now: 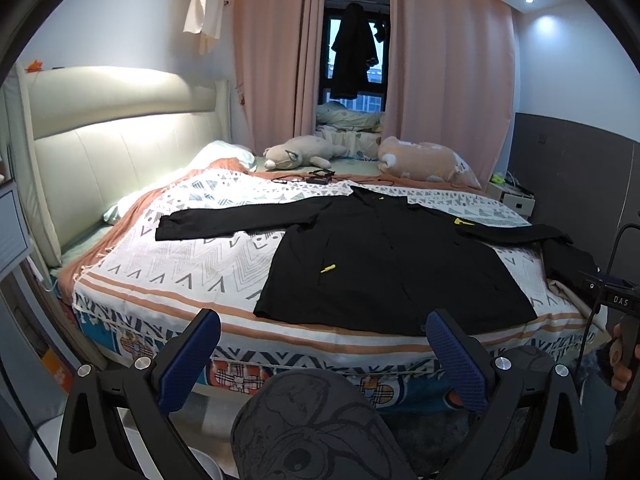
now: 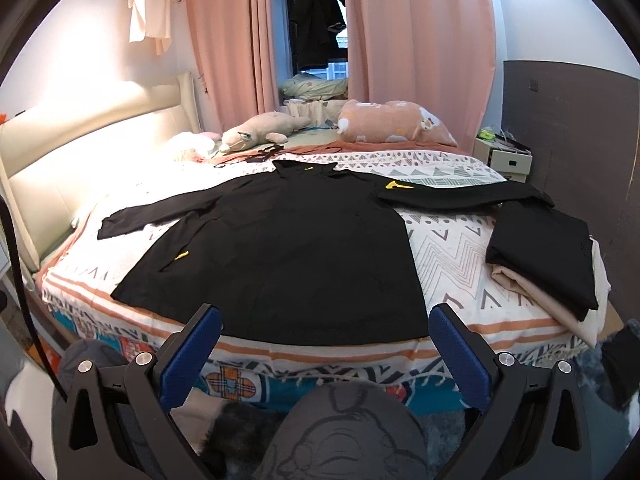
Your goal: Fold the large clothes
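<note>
A large black jacket [image 1: 384,264] lies spread flat on the patterned bedspread [image 1: 168,264], both sleeves stretched out sideways, with small yellow marks on it. It also shows in the right wrist view [image 2: 288,256]. My left gripper [image 1: 322,322] is open and empty, in front of the bed's near edge, short of the jacket's hem. My right gripper [image 2: 324,318] is open and empty, also just before the hem. My knees in grey printed trousers sit under both grippers.
A folded black garment on a beige one [image 2: 548,256] lies at the bed's right edge. Two plush toys [image 2: 264,132] and a dark cabled device [image 1: 320,178] lie at the far side. A padded headboard [image 1: 100,152] is left, a nightstand [image 2: 504,156] right.
</note>
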A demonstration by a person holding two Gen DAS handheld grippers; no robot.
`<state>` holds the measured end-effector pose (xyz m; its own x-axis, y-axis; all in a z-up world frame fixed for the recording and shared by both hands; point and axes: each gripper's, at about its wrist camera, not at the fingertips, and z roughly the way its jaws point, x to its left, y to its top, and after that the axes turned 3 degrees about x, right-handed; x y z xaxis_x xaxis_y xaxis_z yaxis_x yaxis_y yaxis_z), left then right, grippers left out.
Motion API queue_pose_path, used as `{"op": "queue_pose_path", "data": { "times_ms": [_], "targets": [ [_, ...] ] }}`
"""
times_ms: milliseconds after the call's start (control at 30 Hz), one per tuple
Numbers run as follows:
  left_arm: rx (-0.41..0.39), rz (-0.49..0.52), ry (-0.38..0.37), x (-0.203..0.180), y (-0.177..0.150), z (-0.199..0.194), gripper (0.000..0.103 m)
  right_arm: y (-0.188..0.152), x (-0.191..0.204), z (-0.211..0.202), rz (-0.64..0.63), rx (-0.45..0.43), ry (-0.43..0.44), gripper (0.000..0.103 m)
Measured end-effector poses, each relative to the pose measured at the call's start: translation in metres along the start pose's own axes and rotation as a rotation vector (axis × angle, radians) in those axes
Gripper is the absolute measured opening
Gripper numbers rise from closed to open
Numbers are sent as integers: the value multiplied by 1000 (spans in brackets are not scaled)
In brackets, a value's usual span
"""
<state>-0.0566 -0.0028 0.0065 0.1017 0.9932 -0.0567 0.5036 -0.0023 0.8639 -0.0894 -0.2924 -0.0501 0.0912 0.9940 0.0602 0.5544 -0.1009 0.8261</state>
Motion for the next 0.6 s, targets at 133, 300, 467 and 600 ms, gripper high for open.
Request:
{"op": "queue_pose_path", "data": {
  "times_ms": [133, 300, 467, 600],
  "targets": [
    [-3, -4, -1, 2, 0, -6, 102, -1, -2, -11, 6, -7, -3, 103],
    [-8, 3, 2, 2, -2, -12, 102, -2, -5, -20, 8, -16, -6, 103],
    [-23, -23, 12, 6, -2, -16, 102, 0, 0, -20, -10, -22, -6, 103],
    [-21, -30, 27, 8, 2, -17, 102, 4, 0, -19, -4, -29, 9, 103]
  ]
}}
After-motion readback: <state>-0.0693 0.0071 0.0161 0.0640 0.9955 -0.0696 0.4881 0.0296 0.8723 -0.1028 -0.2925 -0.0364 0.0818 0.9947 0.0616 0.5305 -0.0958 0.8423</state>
